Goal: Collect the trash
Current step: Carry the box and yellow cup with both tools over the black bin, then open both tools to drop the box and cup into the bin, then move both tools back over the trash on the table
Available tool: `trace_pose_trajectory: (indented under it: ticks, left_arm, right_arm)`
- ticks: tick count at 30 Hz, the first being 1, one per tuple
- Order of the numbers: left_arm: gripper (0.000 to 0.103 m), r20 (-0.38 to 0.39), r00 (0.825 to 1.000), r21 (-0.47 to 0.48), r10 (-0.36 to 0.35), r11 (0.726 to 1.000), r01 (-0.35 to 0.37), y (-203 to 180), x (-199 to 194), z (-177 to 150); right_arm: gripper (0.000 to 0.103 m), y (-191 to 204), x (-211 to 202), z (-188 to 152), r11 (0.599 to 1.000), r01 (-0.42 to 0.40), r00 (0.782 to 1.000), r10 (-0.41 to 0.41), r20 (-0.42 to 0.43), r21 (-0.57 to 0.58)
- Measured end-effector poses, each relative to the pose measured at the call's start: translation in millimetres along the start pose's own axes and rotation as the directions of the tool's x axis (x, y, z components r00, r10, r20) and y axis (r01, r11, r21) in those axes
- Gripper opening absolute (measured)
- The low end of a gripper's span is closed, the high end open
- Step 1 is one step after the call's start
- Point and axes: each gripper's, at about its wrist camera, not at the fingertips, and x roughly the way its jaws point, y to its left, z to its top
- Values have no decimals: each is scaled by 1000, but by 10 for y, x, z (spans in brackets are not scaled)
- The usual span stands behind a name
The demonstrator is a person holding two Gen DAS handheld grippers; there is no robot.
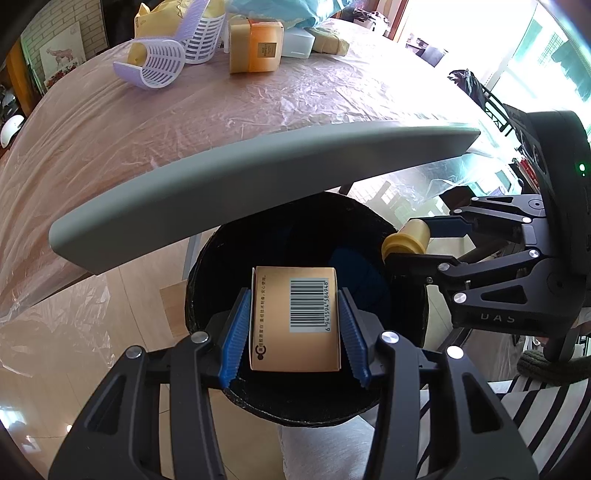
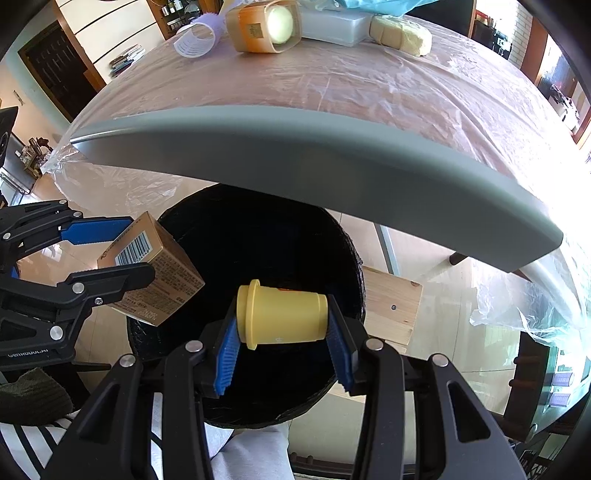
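Observation:
My left gripper [image 1: 293, 314] is shut on a tan cardboard box [image 1: 295, 321] with a barcode, held over the mouth of a black trash bin [image 1: 207, 258] that stands on the floor below the table edge. My right gripper [image 2: 282, 321] is shut on a small yellow plastic cup [image 2: 282, 317] lying sideways between the blue pads, also above the bin [image 2: 258, 229]. In the left wrist view the cup [image 1: 406, 240] and right gripper [image 1: 417, 240] hang at the bin's right rim. In the right wrist view the box [image 2: 155, 269] and left gripper [image 2: 125, 251] sit at the bin's left rim.
A grey table edge [image 1: 258, 181] overhangs the bin. The table, covered in clear plastic sheet [image 2: 332, 85], bears an orange boxed jar [image 1: 256, 46], lilac slotted baskets [image 1: 162, 62], a white box [image 2: 332, 26] and a yellow bundle [image 2: 402, 33]. A wooden block [image 2: 391, 306] stands right of the bin.

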Motion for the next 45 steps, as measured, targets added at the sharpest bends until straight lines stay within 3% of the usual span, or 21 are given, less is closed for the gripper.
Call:
trace_pose_trajectory:
  ticks: [14,17,27,29,30,31,34,37,41,45]
  left_arm:
    - [50,14,1000,2,20,1000,-20,2,-6,3]
    - [69,26,1000,-35,-3,999,4,57,-41,2]
    - [70,87,996,-50,-3,999,8,35,-408,32]
    - [76,141,990,-58,-14,998,22,23,-608,79]
    - [87,171,985,-60,-14,998,25,22,-701,105]
    - [92,216,976,-65,-7,998,22,30,-829,144]
    - [96,314,949,-101,43,995,-12,129,-1091,316]
    - [98,347,934,-163,83,986,-27,327,-1158,514]
    - [98,343,931,-241,125,970,-42,602,-1068,799]
    - [98,314,939,-277,139,960,-49,795,-896,1017]
  right_arm:
    - [43,14,-32,32,1000,-7,1000,7,-9,-17]
    - [63,10,-99,26,1000,0,1000,0,13,-12]
    - [71,-45,-638,23,1000,-6,992,9,127,-19]
    - [76,-59,-866,51,1000,-5,981,8,194,-20]
    - [80,-70,-976,73,1000,4,973,0,230,-19]
    - [82,-93,-1107,114,1000,16,961,-12,277,-12]
    - [94,-204,-1349,286,999,32,929,-40,367,29]
    - [98,-369,-1459,536,996,8,908,-45,417,90]
    - [98,-584,-1404,948,976,-64,909,-30,416,210]
    - [98,-741,-1242,1329,948,-95,919,-33,392,303]
